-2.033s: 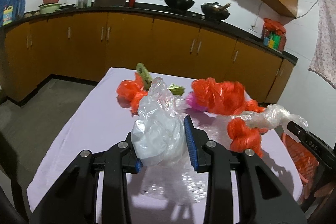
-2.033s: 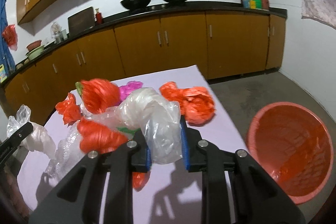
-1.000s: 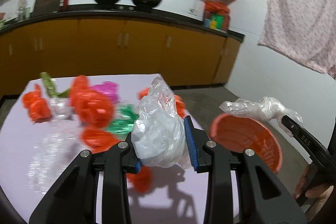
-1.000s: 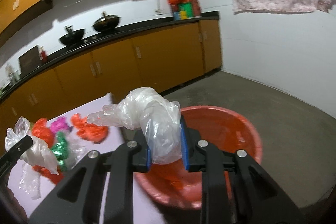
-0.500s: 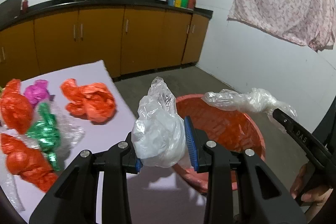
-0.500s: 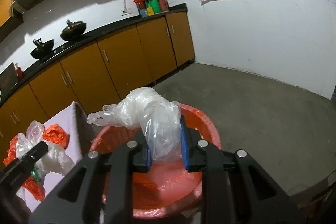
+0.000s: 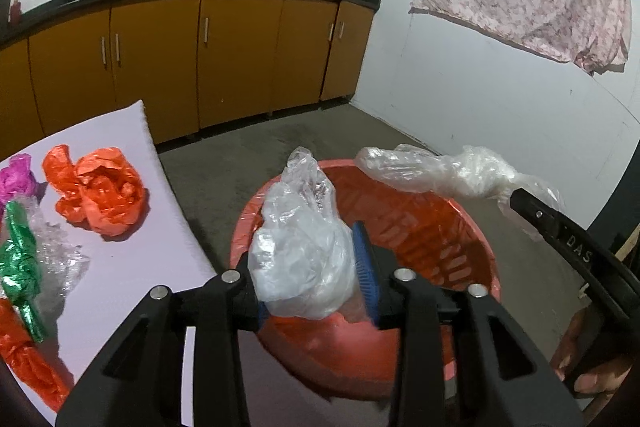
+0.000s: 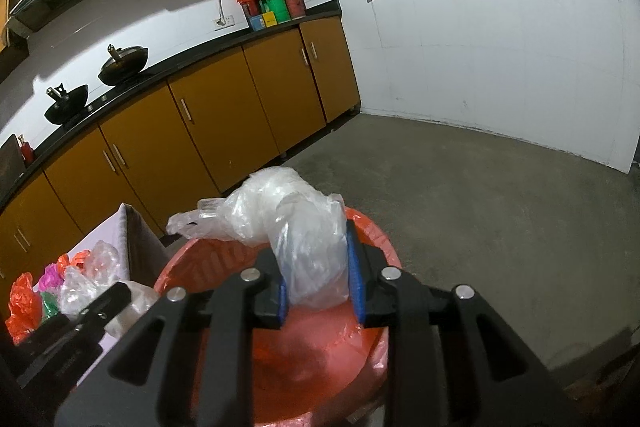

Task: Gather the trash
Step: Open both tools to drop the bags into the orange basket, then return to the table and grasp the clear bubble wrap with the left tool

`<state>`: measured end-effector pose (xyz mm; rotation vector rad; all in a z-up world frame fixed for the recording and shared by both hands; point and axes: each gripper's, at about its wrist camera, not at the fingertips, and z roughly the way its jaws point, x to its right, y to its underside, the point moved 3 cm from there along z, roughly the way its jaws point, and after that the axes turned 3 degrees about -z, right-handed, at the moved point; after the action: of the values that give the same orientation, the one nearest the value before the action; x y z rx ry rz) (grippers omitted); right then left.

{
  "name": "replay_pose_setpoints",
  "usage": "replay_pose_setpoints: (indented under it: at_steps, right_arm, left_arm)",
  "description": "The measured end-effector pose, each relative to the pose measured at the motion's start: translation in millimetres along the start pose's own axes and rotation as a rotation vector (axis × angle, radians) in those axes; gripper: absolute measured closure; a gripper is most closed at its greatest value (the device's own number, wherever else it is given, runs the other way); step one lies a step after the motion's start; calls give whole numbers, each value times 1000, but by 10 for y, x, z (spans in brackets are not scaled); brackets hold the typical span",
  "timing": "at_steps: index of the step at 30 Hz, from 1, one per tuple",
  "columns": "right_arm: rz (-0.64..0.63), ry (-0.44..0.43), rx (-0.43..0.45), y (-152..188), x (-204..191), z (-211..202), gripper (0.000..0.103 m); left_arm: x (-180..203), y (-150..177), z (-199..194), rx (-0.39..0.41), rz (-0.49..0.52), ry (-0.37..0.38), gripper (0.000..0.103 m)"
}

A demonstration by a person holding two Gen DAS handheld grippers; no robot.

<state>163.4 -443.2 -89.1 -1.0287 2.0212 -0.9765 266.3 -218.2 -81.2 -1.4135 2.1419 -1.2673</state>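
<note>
Grippers swung from table to over round red plastic basket (image 7: 460,239). Left gripper (image 7: 308,267) pinching crumpled white plastic bag (image 7: 304,251); right gripper (image 8: 316,279) pinching clear crumpled plastic bag (image 8: 288,223). Release judged next.

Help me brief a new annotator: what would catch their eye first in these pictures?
Most striking is the red basket on the floor beside the table, with both hand-held grippers over it. The left hand-held gripper is shut on a crumpled clear bag, and the right hand-held gripper on a second clear bag. Bright orange bags lie on the table at the left.
</note>
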Motion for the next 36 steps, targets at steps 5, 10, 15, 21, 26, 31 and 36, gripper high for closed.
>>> replay_pose_setpoints:
  at_steps: [5, 10, 15, 21, 26, 31, 36]
  right_arm:
    - [2, -3, -1, 45, 36, -16, 56]
    - [11, 8, -8, 66, 73, -34, 53]
    - [-1, -1, -12, 92, 11, -93, 52]
    - [-35, -48, -15, 107, -218, -190, 50]
    - [-74, -96, -14, 129, -498, -300, 45]
    - [-119, -156, -26, 201, -783, -406, 38]
    - [-162, -225, -55, 340, -1093, -493, 33]
  left_arm:
    - [-56, 21, 8, -3, -15, -4, 41]
    - [-221, 41, -109, 6, -49, -33, 40]
    - [-367, 46, -322, 41, -79, -72, 37]
    - [-562, 34, -636, 98, -107, -126, 34]
    - [-737, 46, -907, 143, -139, -167, 34]
    - [-1064, 152, -1298, 201, -166, -265, 23]
    - [-1590, 345, -1676, 228, -192, -432, 14]
